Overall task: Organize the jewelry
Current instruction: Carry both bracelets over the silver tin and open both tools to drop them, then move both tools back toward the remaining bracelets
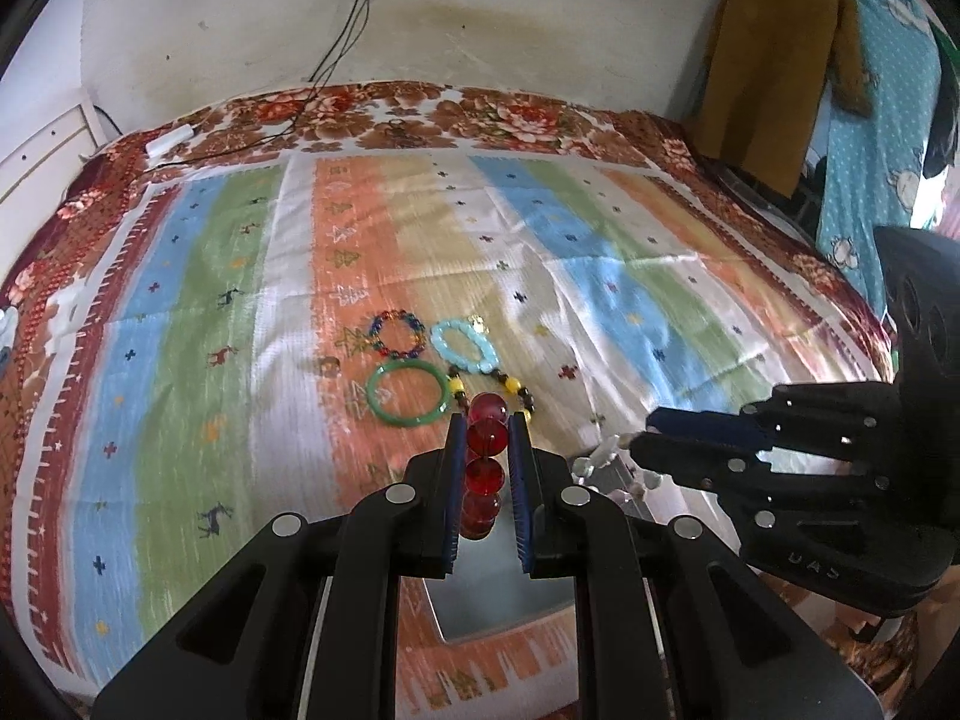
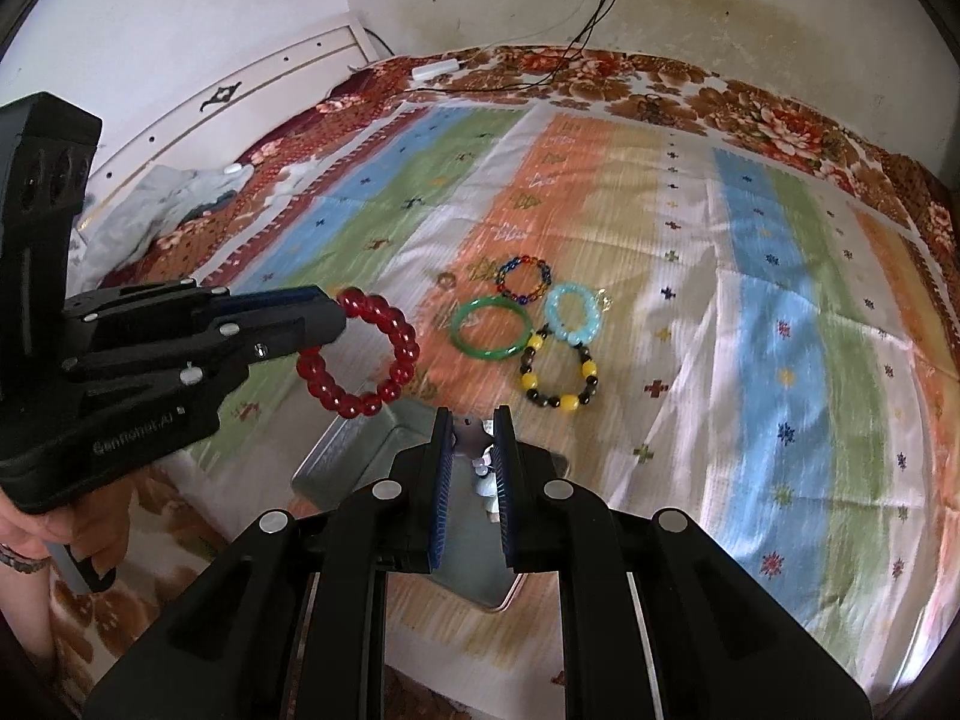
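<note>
On left gripper (image 2: 336, 309) body: "Genrobot.AI" lettering, blurred.

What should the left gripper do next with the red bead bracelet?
Probably carry the red bead bracelet over the metal tray and let go. The left gripper holds it in shut jaws, hanging beside the tray, not yet above it.

The left tongs (image 1: 487, 438) are closed on a red bracelet (image 1: 485, 468). Beyond them, on the striped bed (image 1: 210, 300), lie a green bangle (image 1: 408, 397), a multicolour bracelet (image 1: 396, 334) and a pale blue bracelet (image 1: 463, 345). The right tongs (image 1: 636, 438) grip clear beads (image 1: 600, 459) at the right.
</note>
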Available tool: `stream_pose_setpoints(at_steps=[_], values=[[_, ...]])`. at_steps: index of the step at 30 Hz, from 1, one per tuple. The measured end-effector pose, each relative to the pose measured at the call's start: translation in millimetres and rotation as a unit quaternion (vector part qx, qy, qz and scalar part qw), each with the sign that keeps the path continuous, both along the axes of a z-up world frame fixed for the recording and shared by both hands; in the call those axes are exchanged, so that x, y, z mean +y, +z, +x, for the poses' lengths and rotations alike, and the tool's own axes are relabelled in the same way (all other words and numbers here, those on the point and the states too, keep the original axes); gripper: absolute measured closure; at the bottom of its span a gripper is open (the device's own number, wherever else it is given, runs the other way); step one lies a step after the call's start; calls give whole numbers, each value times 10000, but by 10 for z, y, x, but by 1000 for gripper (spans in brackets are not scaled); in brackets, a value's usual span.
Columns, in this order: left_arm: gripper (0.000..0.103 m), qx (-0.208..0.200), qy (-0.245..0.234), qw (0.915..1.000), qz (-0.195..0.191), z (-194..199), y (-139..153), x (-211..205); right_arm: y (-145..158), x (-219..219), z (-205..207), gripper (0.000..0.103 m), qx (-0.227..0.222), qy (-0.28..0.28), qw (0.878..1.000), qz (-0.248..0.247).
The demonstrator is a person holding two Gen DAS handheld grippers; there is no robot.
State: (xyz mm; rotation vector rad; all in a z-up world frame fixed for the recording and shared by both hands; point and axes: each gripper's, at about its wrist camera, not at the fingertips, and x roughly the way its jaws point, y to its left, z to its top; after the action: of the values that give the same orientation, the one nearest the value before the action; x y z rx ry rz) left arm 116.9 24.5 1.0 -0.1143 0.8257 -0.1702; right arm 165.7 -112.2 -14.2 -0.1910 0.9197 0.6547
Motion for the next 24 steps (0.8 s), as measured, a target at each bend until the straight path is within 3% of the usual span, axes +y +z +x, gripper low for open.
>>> stream_pose_setpoints(at_steps=[9,11,12,15,24], values=[[89,78,-38,9999,54,-64,-56,-55,-48,39,-94,89,133,117,9998,-20],[80,65,4,9999,123,-57,-52,-47,-58,43,-96,86,87,64,9999,-99],[75,55,64,9999,150,-53,-53,-26,-58,44,-91,80,66,51,9999,-122],[74,70,259,9994,239,-36,-54,56,-53,15,-54,60,-13,-87,9998,-175],[53,87,854,9955,412,83,-42,353,-91,-85,119,50,-93,-418,9986,-309]])
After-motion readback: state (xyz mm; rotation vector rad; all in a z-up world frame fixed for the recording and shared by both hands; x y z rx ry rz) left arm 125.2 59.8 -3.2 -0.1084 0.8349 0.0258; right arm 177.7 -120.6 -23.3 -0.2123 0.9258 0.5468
